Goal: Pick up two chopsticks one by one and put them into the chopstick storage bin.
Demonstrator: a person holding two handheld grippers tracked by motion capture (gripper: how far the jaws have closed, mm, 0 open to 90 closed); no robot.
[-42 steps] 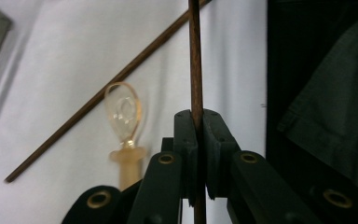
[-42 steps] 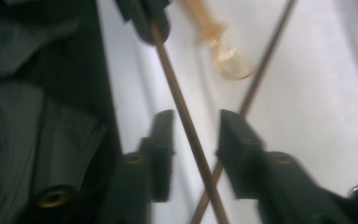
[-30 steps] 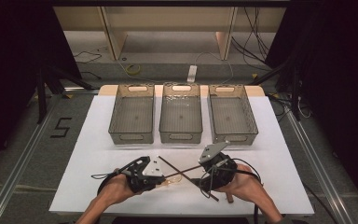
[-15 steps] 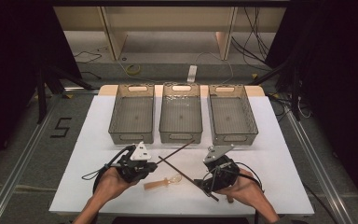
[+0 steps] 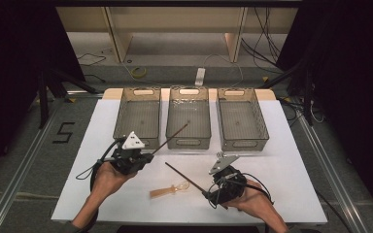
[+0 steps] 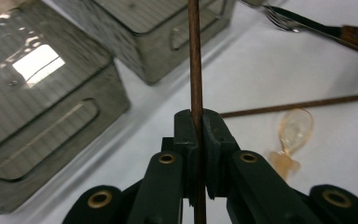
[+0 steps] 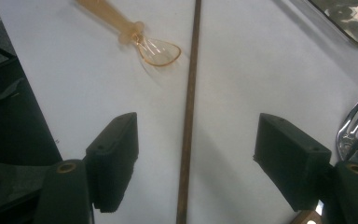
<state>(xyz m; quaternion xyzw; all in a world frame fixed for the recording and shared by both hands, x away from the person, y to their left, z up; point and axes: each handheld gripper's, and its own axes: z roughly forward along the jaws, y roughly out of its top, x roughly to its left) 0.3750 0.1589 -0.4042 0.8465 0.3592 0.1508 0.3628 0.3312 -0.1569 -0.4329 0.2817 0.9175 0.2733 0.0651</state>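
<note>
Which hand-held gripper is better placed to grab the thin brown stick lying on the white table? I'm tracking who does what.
Right. The right hand-held gripper stands open astride the thin brown stick on the table. The left hand-held gripper is already shut on another brown stick.

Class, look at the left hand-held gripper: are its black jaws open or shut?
Shut. The left hand-held gripper has both black jaws pressed against the thin brown wooden stick, with no gap visible beside it.
</note>
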